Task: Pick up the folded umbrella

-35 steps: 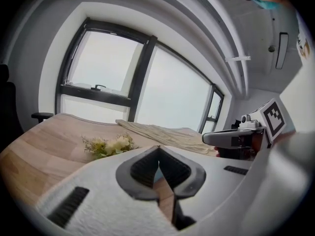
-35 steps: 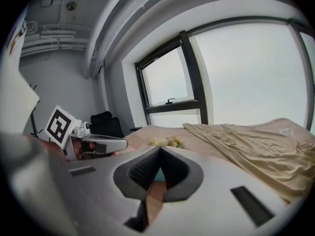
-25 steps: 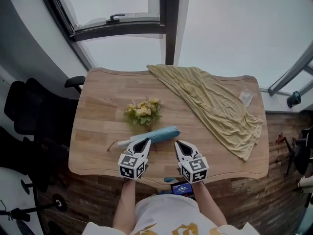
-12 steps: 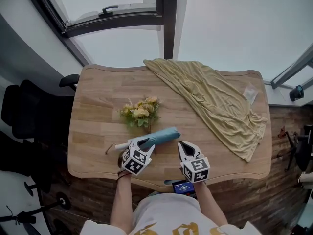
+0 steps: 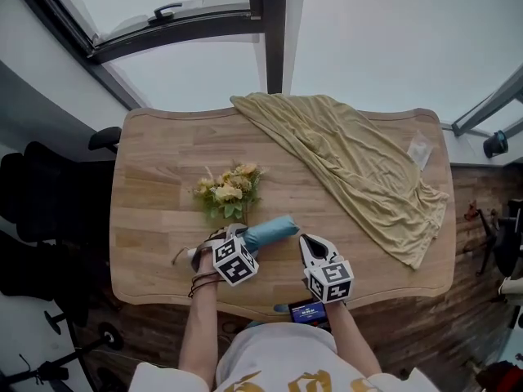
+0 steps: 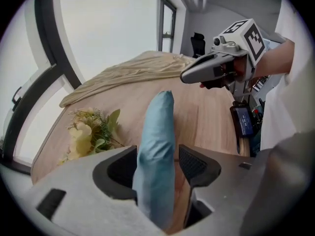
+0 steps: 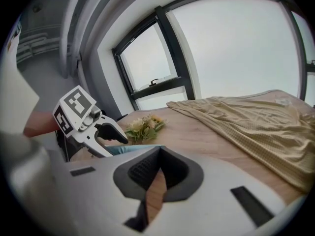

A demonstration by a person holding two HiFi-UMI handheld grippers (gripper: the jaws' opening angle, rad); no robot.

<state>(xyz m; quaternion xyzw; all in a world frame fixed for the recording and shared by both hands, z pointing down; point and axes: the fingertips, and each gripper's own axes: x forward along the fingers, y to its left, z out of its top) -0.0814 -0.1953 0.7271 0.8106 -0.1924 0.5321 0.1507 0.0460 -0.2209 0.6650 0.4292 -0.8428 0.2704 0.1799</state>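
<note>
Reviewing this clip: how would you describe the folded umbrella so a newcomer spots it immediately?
On the wooden table by the window, look near the person's edge, beside the yellow flower bunch. The folded umbrella lies there between the opening jaws of the left gripper. It is the only smooth, light blue tube, unlike the leafy flowers and the draped tan cloth.

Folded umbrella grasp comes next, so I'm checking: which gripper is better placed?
Left gripper: its opening jaws straddle the folded umbrella. The right gripper sits beside it, shut and empty.
</note>
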